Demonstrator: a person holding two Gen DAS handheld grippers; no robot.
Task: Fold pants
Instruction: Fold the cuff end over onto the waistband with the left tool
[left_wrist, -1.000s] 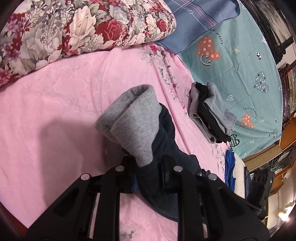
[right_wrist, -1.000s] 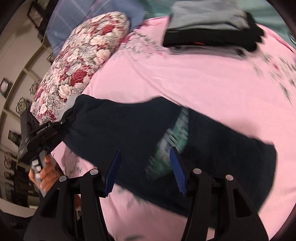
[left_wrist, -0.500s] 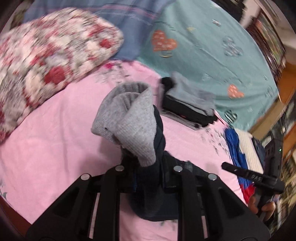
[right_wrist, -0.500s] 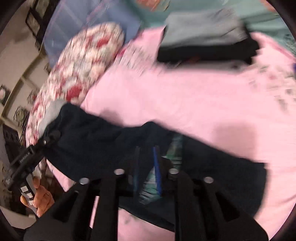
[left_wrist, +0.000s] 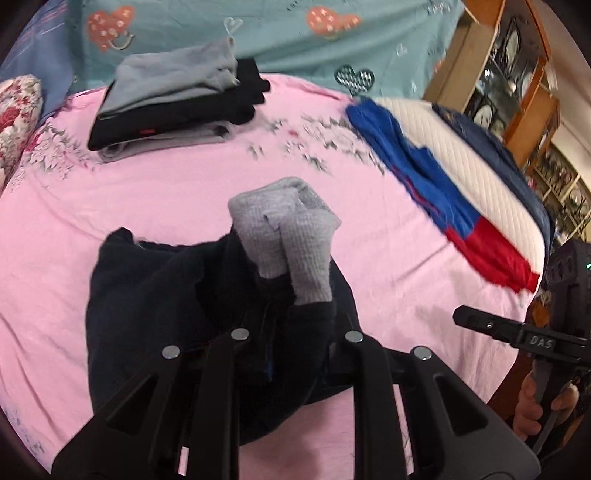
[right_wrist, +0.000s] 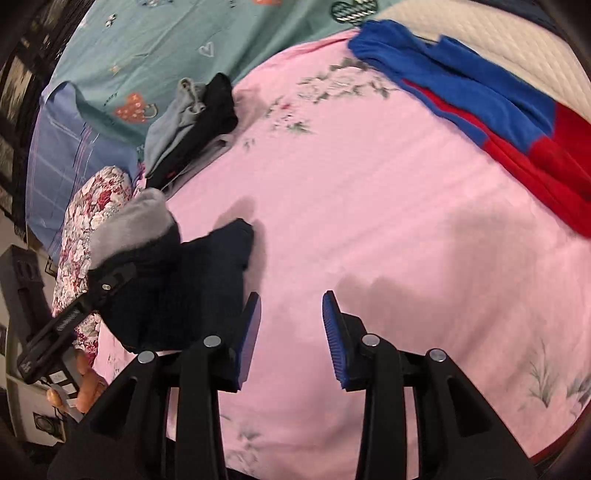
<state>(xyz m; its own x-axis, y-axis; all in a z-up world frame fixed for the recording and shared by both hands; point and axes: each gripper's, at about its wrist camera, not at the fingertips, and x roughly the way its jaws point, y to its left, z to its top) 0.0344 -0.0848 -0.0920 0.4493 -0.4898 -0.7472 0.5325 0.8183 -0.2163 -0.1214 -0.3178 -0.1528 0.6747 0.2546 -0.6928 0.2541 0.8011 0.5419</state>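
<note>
Since a second earlier the dark pants (left_wrist: 155, 295) had been doubled over: they no longer stretched across the pink sheet (left_wrist: 147, 192) under the right gripper (right_wrist: 291, 325) but sat bunched at the left gripper (left_wrist: 295, 354). The right gripper's jaws had pinched in on the cloth and had just been opening again; they now stood moderately apart with only sheet between them. The only writing legible was "DAS" on the right gripper's body, seen at 3 o'clock in the left wrist view. The left gripper's jaws were narrow, clamped on the pants just below the grey ribbed cuffs (left_wrist: 291, 236), which stood up beyond the fingertips toward 12 o'clock. The dark mass spread from the jaws toward 9 o'clock, its long axis running roughly 9 to 3. In the right wrist view the pants lay at 9 o'clock, beside the jaws, cuffs toward 10. A folded stack (left_wrist: 177, 99) lay at 11 o'clock, a blue-and-red garment (left_wrist: 436, 184) at 2.
</note>
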